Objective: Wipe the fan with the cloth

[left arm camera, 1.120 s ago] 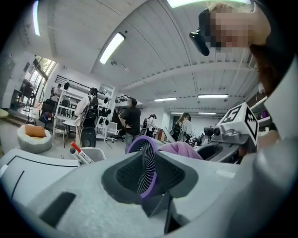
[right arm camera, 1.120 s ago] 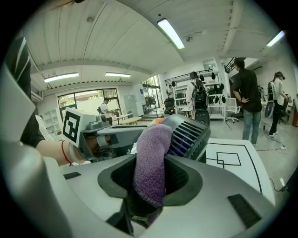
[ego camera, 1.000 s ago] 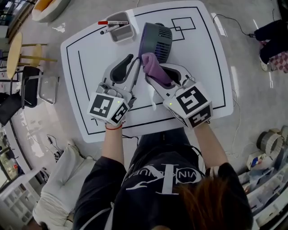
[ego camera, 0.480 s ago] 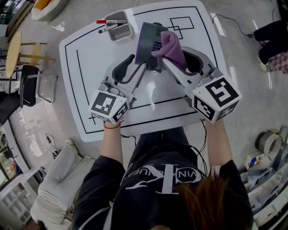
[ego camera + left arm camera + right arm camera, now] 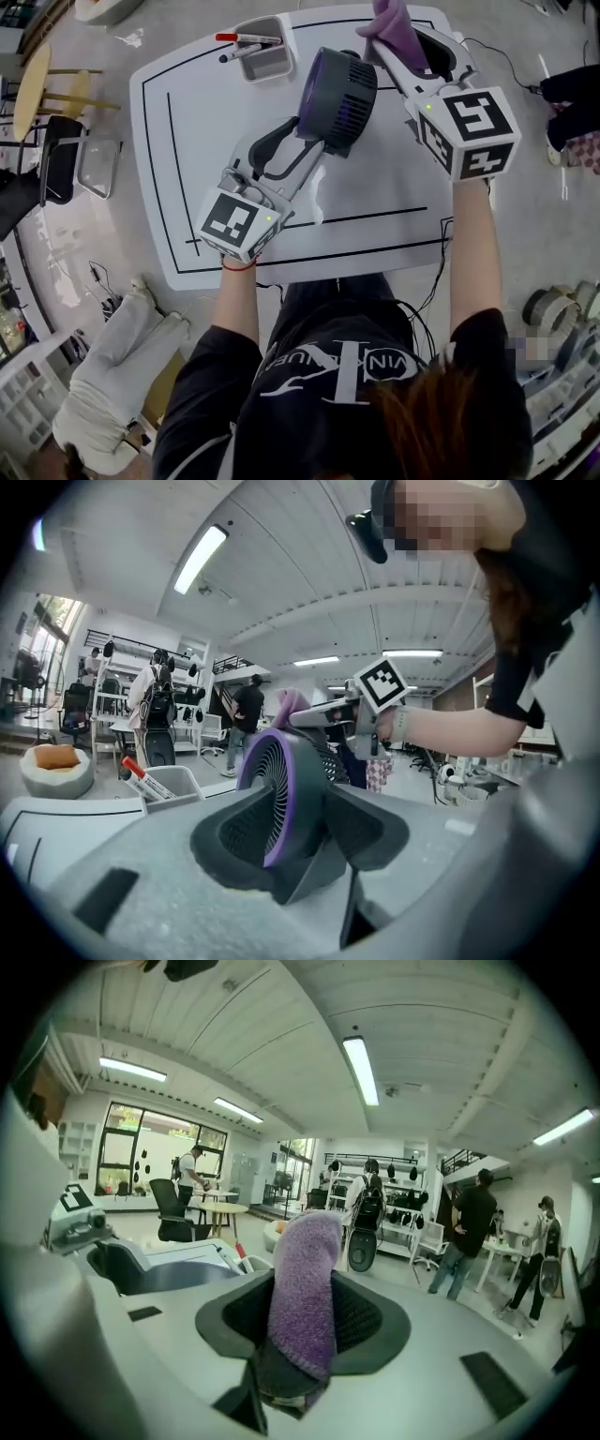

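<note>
The fan [image 5: 339, 94], dark grey with a purple rim, sits tilted over the white table [image 5: 187, 187], between the jaws of my left gripper [image 5: 314, 141]. In the left gripper view the fan [image 5: 281, 789] fills the gap of the left gripper [image 5: 300, 829]. One pad lies on its front grille and the other on its back. These jaws have just been opening, and they now stand wide around the fan's body. My right gripper [image 5: 389, 37] is raised beyond the fan at its far right, shut on the purple cloth [image 5: 394, 19]. The cloth [image 5: 305, 1279] stands up between the right gripper's [image 5: 305, 1321] pads.
A grey tray [image 5: 255, 58] holding markers stands on the table's far left, near the fan. A chair [image 5: 66, 169] is on the floor to the left. Cables and boxes lie to the right. Several people stand far off in the room.
The right gripper has carried the cloth up and away, from the fan's near side to beyond its far right. The left jaws have come around the fan, which now sits tilted.
</note>
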Action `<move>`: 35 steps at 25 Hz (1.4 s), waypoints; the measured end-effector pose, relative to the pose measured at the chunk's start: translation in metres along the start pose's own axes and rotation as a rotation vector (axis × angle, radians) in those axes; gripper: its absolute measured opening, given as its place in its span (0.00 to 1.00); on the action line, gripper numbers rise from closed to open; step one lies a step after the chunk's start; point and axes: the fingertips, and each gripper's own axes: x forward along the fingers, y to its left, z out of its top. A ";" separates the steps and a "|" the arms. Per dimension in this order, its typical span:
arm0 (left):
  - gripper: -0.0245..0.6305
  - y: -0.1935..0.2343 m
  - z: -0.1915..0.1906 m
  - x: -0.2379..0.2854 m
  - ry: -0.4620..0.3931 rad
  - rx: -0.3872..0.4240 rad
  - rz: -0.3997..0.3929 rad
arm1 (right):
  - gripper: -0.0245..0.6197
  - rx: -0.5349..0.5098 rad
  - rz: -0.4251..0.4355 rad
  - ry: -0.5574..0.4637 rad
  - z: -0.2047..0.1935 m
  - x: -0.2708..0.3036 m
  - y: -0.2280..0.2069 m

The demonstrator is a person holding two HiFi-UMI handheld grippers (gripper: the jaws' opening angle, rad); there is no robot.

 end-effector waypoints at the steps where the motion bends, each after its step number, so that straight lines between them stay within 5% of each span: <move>1: 0.31 0.000 0.000 0.000 0.000 0.000 -0.001 | 0.29 -0.035 -0.004 0.008 -0.001 0.008 -0.002; 5: 0.30 0.001 0.001 0.000 -0.002 -0.002 -0.005 | 0.28 -0.089 0.087 0.084 -0.013 0.035 0.003; 8: 0.30 0.001 0.001 0.000 -0.008 -0.001 -0.007 | 0.26 0.027 0.233 0.122 -0.020 0.041 0.015; 12: 0.30 0.001 -0.001 0.000 -0.010 0.001 -0.016 | 0.26 0.124 0.314 0.115 -0.016 0.034 0.026; 19: 0.28 -0.002 -0.001 0.000 0.018 0.025 -0.010 | 0.26 0.134 0.313 0.075 -0.009 0.005 0.044; 28: 0.26 -0.005 -0.004 0.001 0.056 0.016 -0.011 | 0.26 -0.052 0.264 0.085 -0.002 -0.027 0.082; 35: 0.26 -0.004 -0.003 -0.001 0.066 0.029 0.005 | 0.26 -0.080 0.253 0.072 -0.006 -0.045 0.112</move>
